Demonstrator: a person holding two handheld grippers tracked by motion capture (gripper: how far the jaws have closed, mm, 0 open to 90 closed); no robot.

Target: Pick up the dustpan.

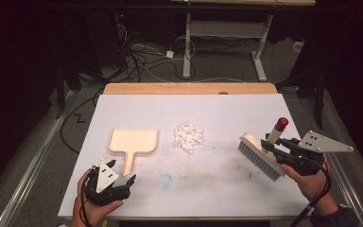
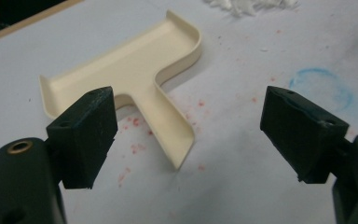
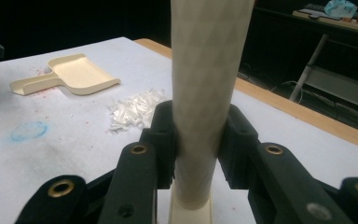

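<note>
With the pile of white scraps (image 1: 188,136) as landmark: left of it lies the cream dustpan (image 1: 133,142) on the surface (image 1: 227,189), handle toward the left gripper (image 1: 116,173), whose fingers (image 2: 87,135) are spread, just short of the handle. Right of the pile, the right gripper (image 1: 275,150) pinches the brush (image 1: 261,155) by its handle, bristles off the surface. Nothing looks swept yet; taking up the dustpan and sweeping are left.

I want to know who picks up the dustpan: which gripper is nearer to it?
Left. The left gripper, jaws open, sits just short of the dustpan handle's end. The right gripper, shut on the brush, is across the table beyond the white scraps.
</note>
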